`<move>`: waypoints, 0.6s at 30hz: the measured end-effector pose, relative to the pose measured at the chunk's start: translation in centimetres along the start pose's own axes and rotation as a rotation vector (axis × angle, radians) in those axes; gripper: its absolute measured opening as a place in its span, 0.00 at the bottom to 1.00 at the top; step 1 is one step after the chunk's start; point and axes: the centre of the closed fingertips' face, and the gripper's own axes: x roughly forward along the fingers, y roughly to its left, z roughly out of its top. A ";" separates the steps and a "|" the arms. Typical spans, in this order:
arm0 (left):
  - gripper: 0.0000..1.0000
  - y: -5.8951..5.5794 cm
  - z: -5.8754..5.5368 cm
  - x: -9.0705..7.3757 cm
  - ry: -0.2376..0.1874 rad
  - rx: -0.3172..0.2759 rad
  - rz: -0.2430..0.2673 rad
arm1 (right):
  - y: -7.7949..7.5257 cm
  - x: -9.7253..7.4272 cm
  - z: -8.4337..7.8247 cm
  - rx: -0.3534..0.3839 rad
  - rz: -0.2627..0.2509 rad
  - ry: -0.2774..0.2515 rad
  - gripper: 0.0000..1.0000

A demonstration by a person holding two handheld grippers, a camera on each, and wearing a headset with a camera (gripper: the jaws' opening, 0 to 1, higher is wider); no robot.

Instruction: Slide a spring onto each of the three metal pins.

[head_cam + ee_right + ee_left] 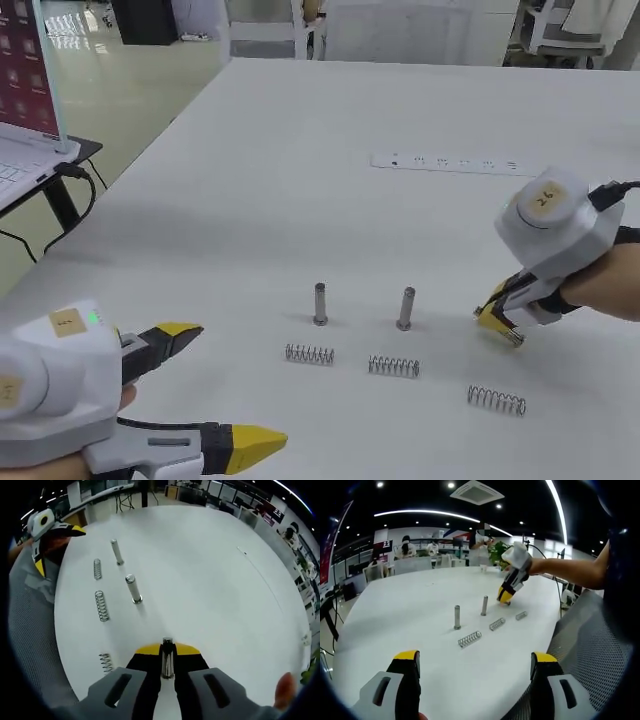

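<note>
We are counting three metal pins: the left pin [320, 304] and the middle pin [406, 309] are standing upright on the white tabletop [300, 160], and our right gripper [497, 318] is clamping the third pin [167, 664] between its jaws, to their right. Three springs are lying in a row nearer to us, the left spring [309, 354], the middle spring [394, 367] and the right spring [496, 401], while our left gripper [230, 385] is hovering with jaws spread wide, holding nothing

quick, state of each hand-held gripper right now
Left hand-held gripper: open, holding nothing.
Right hand-held gripper: closed on a pin.
</note>
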 end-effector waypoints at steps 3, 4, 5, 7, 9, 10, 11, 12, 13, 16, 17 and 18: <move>0.88 0.0 0.0 0.0 0.002 0.004 -0.001 | 0.0 -0.4 0.2 0.004 -0.006 -0.014 0.06; 0.88 0.0 0.0 0.0 0.002 0.005 -0.002 | 0.0 -0.5 0.3 0.007 -0.010 -0.021 0.06; 0.88 -0.1 0.0 0.0 0.002 0.005 -0.002 | 0.0 -0.6 0.3 0.009 -0.011 -0.026 0.06; 0.88 -0.1 0.0 0.0 0.003 0.007 -0.002 | 0.0 -0.7 0.4 0.018 -0.011 -0.040 0.06; 0.88 -0.1 0.0 0.0 0.003 0.008 -0.002 | 0.0 -0.8 0.6 0.035 -0.013 -0.060 0.06; 0.88 -0.1 0.0 0.0 0.004 0.010 -0.003 | 0.0 -0.9 0.6 0.039 -0.014 -0.064 0.06; 0.88 -0.1 0.0 0.0 0.004 0.010 -0.003 | 0.0 -0.9 0.6 0.042 -0.016 -0.067 0.06; 0.88 -0.1 0.0 0.0 0.004 0.011 -0.003 | -0.1 -0.9 0.7 0.046 -0.018 -0.075 0.06; 0.88 -0.1 0.0 0.0 0.004 0.011 -0.003 | -0.1 -1.0 0.8 0.048 -0.019 -0.082 0.06; 0.88 -0.1 0.0 0.0 0.005 0.012 -0.004 | -0.2 -1.2 1.2 0.069 -0.019 -0.113 0.06; 0.88 -0.1 0.0 0.0 0.005 0.010 -0.005 | -0.2 -1.3 1.4 0.076 -0.018 -0.123 0.06; 0.88 -0.1 0.0 0.0 0.004 0.010 -0.004 | -0.2 -1.4 1.5 0.083 -0.017 -0.133 0.06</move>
